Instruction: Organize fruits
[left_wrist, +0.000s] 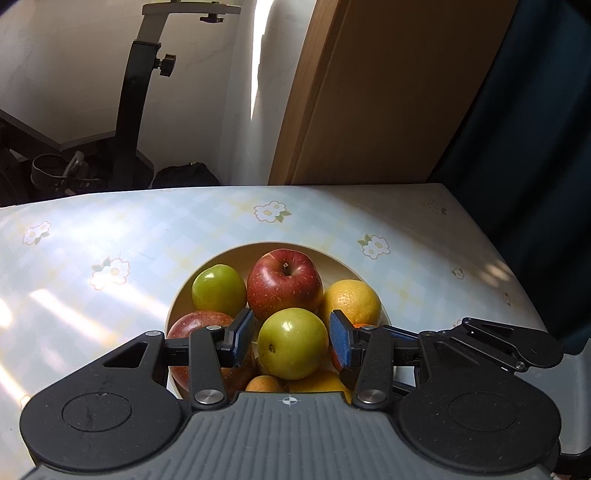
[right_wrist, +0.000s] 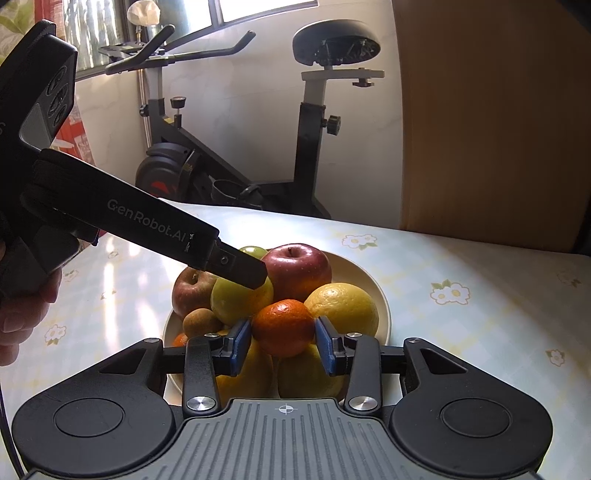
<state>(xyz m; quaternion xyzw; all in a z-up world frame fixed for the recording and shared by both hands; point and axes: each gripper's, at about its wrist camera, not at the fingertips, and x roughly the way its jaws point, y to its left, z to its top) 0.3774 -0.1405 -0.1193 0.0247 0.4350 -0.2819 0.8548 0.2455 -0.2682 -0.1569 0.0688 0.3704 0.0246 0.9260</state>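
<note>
a cream bowl (left_wrist: 221, 264) piled with fruit sits on a table under a pale checked cloth with flowers (left_wrist: 110, 236). in the left wrist view the left gripper (left_wrist: 292, 341) has its blue pads (left_wrist: 243, 334) spread on either side of a green apple (left_wrist: 292, 343) at the front of the pile; a sliver of gap shows on each side, so the jaws stand released around it, not pressing. at 12 o'clock from that apple lies a red apple (left_wrist: 284, 284), at 10 o'clock a second green apple (left_wrist: 218, 290), at 2 o'clock a yellow orange (left_wrist: 352, 299), and at 9 o'clock another red apple (left_wrist: 192, 325). in the right wrist view the right gripper (right_wrist: 283, 345) straddles a tangerine (right_wrist: 282, 326) on top of the pile, pads just beside its skin at 3 and 9 o'clock, unclenched as far as can be seen. the left gripper's black body enters from 10 o'clock, its tip over the green apple. a small brown fruit (right_wrist: 201, 322) sits at 9 o'clock of the tangerine. an exercise bike (right_wrist: 258, 147) stands behind the table.
</note>
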